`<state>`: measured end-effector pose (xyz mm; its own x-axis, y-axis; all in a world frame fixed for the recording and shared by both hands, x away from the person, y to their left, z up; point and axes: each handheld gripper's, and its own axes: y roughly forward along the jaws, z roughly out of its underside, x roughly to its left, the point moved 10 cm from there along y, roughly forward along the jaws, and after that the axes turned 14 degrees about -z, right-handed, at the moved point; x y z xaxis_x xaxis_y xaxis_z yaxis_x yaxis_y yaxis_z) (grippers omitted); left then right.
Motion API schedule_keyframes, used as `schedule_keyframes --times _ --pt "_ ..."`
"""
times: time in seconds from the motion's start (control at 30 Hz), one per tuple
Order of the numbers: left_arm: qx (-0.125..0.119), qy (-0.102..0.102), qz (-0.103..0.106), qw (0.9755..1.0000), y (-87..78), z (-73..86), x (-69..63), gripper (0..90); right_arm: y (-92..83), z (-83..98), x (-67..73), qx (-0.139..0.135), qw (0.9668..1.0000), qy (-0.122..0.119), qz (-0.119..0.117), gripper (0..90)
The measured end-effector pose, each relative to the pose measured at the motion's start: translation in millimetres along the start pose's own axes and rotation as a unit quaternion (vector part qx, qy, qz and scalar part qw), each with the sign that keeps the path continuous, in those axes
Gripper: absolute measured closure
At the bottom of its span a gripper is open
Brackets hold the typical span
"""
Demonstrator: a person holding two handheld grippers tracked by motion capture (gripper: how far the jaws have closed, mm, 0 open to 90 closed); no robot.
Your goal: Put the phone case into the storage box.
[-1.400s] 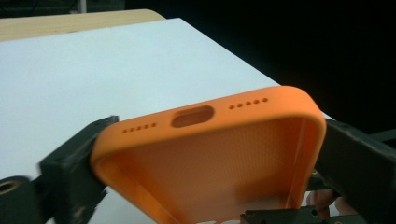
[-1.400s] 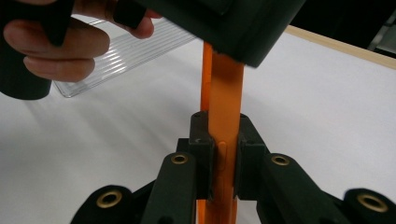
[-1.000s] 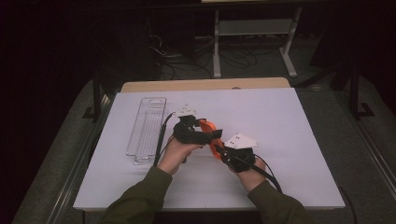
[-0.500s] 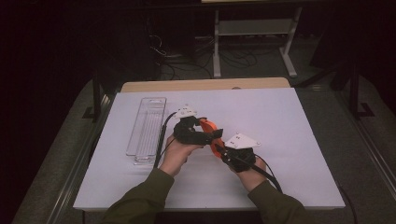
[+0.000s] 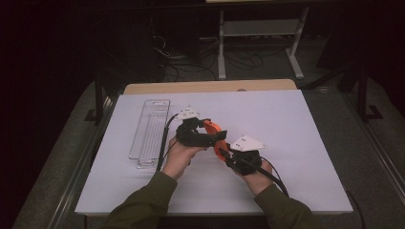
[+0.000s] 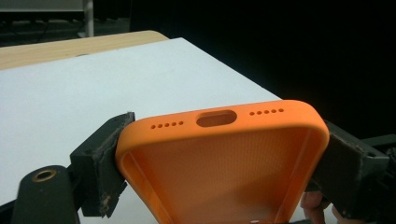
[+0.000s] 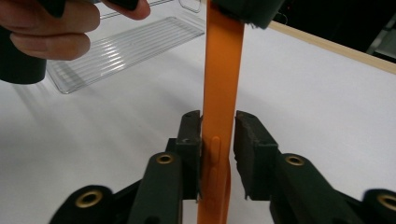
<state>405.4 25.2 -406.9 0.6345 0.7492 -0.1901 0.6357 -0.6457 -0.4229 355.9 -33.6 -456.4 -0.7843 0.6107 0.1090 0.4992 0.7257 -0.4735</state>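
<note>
Orange phone case (image 6: 219, 163) lower end cut off; left claw (image 6: 219, 154) clamps sides.

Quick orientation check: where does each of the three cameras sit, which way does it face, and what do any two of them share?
High view: above the person's side, looking forward and down on the white table; both forearms, left gripper and right gripper.
Left gripper view: rides the left gripper, facing the table's far edge; its jaws clamp the orange phone case.
Right gripper view: rides the right gripper, facing the clear tray; its jaws have just been opening, case between.
Shared: case, table.
</note>
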Motion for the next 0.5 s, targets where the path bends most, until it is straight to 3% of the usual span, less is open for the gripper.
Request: schedule_keyframes --times 0.2,0.37,0.5 --pt "-0.001 0.005 -0.003 1.0000 -1.6 -1.0 2.9 14.8 -0.1 -0.7 1.6 -0.002 0.9999 0.005 -0.014 57.0" --pt "-0.002 0.008 -0.007 0.9999 -1.7 -0.9 5.7 14.8 -0.4 -1.9 3.0 -0.002 0.9995 -0.002 -0.031 40.2" --pt "-0.002 0.009 -0.008 0.9999 -2.1 -1.5 7.3 14.9 -0.9 -1.6 0.9 0.004 0.9996 -0.009 -0.028 30.6"
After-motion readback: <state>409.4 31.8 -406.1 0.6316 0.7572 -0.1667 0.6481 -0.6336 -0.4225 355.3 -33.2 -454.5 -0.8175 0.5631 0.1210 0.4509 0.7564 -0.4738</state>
